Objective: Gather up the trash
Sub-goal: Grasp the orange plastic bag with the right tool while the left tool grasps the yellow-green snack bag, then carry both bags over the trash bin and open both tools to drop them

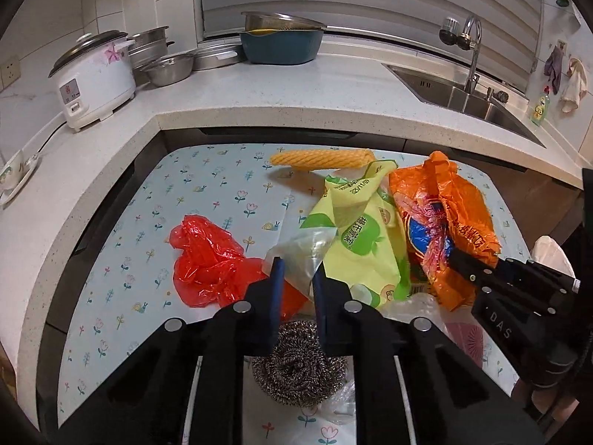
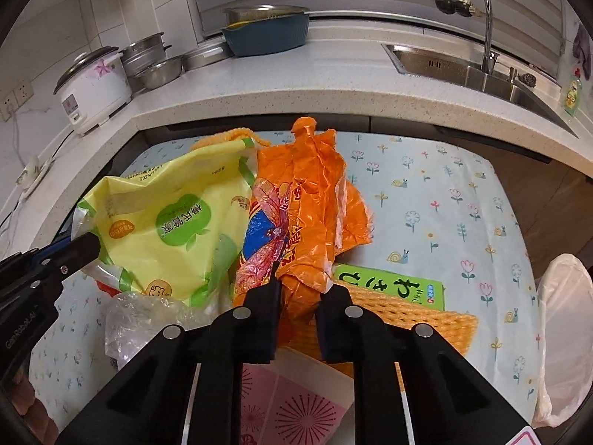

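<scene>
- The left wrist view alone shows a red plastic bag at the left of the heap and a steel scouring pad at the near edge, under the left tool.
- The right wrist view alone shows a green box lying on a yellow foam net, and a pink printed packet nearest the camera.
- The left tool is nearly closed, pinching a clear plastic wrapper between its blue pads.
- The right tool is nearly closed on the near end of the orange bag, which lies mid-table beside the yellow-green bag.
- The trash sits on a tabletop covered in a pale flowered cloth; a second yellow net lies at its far edge.
- A white-lined bin stands off the right edge.
- Behind runs a speckled counter with one rice cooker, one blue basin, several steel bowls, and one sink with a tap.
- Count: three coloured bags, two nets, one box, one scouring pad.
</scene>
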`<move>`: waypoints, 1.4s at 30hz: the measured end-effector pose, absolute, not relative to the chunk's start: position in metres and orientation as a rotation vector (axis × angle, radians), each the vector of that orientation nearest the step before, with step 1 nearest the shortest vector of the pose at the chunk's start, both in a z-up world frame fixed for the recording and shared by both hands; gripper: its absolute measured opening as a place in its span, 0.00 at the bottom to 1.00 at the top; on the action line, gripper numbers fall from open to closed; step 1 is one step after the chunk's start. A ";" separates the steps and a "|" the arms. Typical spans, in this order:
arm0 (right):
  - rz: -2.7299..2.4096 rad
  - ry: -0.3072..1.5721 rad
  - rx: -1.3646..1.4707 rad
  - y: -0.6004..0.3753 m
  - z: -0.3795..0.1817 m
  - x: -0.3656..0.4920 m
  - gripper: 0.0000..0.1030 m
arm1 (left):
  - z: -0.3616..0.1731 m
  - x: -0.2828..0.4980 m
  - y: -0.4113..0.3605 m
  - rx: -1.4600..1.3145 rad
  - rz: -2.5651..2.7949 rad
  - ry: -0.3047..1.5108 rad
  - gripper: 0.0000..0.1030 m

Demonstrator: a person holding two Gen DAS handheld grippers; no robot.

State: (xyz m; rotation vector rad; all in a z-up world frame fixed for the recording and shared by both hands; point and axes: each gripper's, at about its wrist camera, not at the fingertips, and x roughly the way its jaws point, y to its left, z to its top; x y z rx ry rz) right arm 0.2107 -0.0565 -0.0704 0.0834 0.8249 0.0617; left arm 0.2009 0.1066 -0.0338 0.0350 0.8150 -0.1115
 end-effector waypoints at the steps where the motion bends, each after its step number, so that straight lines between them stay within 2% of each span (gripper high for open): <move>1: 0.059 0.811 0.087 -0.060 -0.065 0.206 0.13 | -0.030 0.198 0.105 0.036 -0.111 0.806 0.12; 10: -0.014 0.713 0.142 -0.106 -0.022 0.161 0.13 | 0.007 0.162 0.079 0.036 -0.141 0.729 0.10; 18: -0.119 0.677 0.200 -0.162 -0.006 0.115 0.13 | 0.024 0.133 0.031 0.058 -0.230 0.701 0.09; 42: -0.429 0.652 0.334 -0.304 -0.020 0.000 0.13 | 0.025 0.075 -0.127 0.149 -0.481 0.721 0.09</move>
